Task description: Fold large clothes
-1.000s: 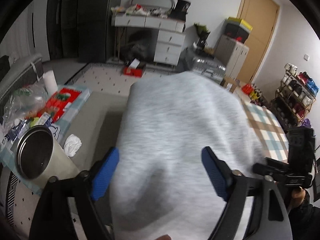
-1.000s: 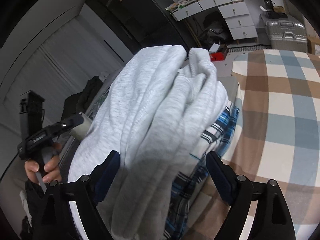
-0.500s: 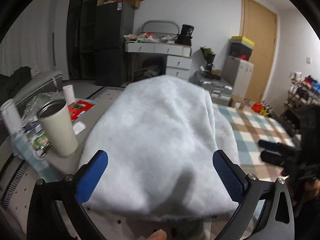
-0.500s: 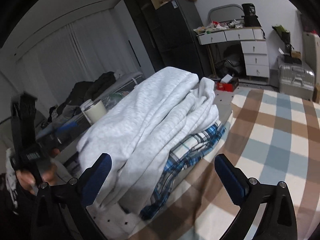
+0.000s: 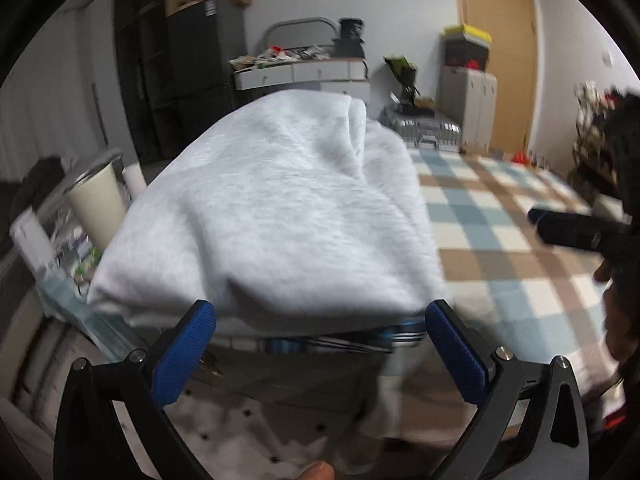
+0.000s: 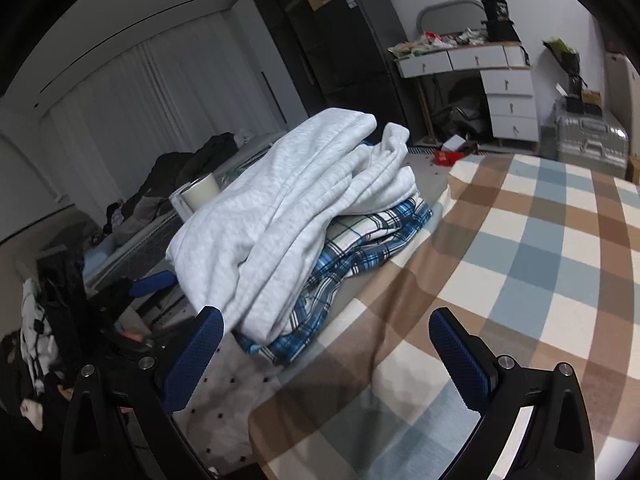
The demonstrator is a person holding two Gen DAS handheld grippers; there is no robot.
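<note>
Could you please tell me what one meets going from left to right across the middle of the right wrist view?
Cream cylindrical cup → folded light grey fleece garment → blue-and-white plaid cloth beneath it → brown, blue and cream checked blanket.

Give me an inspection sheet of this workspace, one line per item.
Surface: checked blanket, mostly bare.
Job's things: folded grey garment stacked on blue plaid garment.
Clutter: cream cup beside the stack.
Grippers: left gripper open, empty; right gripper open, empty; both jaws have just been opening.
Cables: nothing seen.
Surroundings: white drawers, silver suitcase, wooden door.
</note>
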